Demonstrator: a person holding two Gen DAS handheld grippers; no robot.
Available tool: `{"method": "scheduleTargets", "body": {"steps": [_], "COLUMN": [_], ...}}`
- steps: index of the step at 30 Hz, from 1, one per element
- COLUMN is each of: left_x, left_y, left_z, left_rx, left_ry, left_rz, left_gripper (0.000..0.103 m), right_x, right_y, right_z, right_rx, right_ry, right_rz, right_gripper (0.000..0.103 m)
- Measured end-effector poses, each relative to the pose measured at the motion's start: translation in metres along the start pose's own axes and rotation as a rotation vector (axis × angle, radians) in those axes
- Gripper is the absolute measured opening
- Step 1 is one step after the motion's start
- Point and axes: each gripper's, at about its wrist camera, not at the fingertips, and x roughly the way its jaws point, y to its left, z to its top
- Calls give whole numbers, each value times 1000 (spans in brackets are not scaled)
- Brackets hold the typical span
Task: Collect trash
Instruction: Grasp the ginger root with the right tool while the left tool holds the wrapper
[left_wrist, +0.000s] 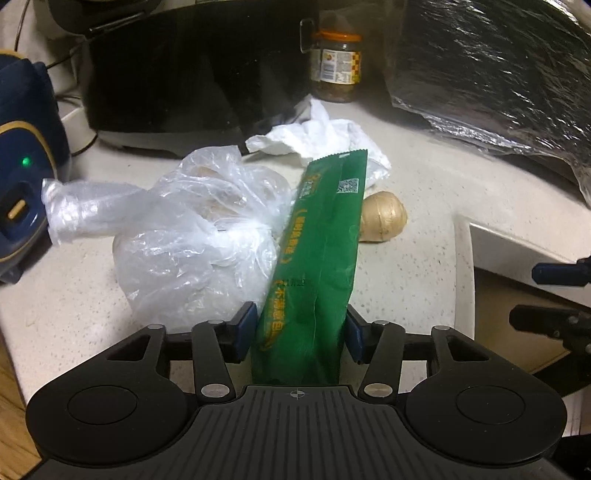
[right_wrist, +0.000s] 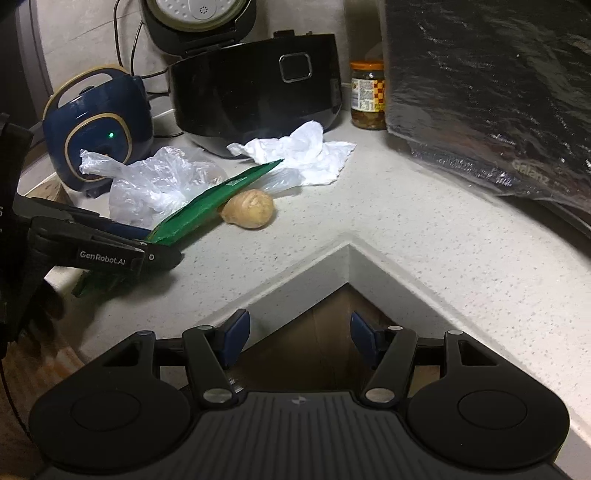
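Green wrapper (left_wrist: 317, 258), yellow lettering

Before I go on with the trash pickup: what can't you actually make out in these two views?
- Green wrapper: near end hidden behind the left gripper body, left wrist view; whether the pads press it is unclear.
- Clear plastic bag: contents blurred by crinkled film, both views.
- Jar: label too small to read, right wrist view.
- Foil-covered appliance: cut off by the frame edge.

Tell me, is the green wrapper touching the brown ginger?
Cannot tell. In the left wrist view the green wrapper overlaps the ginger; the right wrist view shows them close, with neither contact nor gap plain.
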Motion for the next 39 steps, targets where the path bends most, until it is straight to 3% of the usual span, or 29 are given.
{"method": "scheduleTargets", "body": {"steps": [2, 4, 7, 10, 15, 23, 27, 32, 39], "left_x": [-5, -20, -47, -69, -101, -116, -118, -121, -115], "left_y": [3, 13, 33, 37, 26, 26, 33, 41, 44], "left_z": [-5, -11, -23, -37, -57, -76, -86, -93, -95], "left_rx": [-45, -183, -397, -500, -548, -567, -605, -618, -572], "left_ry": [-30, -95, -206, -273, -337, -351, -357, -355, -325], "left_rz": [20, 23, -59, -78, -80, -68, -84, -112, -173], "left_gripper": [27, 25, 23, 22, 22, 22, 22, 22, 22], "right_x": [-2, -2, 3, 18, 55, 105, 113, 91, 12], "right_y": [0, 3, 11, 22, 42, 55, 61, 67, 92], "right_z": [4, 10, 27, 46, 65, 75, 74, 78, 56], "right_rx": [-4, -14, -51, -86, -164, -106, -167, -148, -89], "right_ry": [-21, -47, -74, -75, -74, -23, -35, -76, -108], "right_rz": [8, 21, 50, 81, 112, 30, -12, 19, 150], "right_gripper": [61, 61, 61, 61, 61, 62, 58, 58, 58]}}
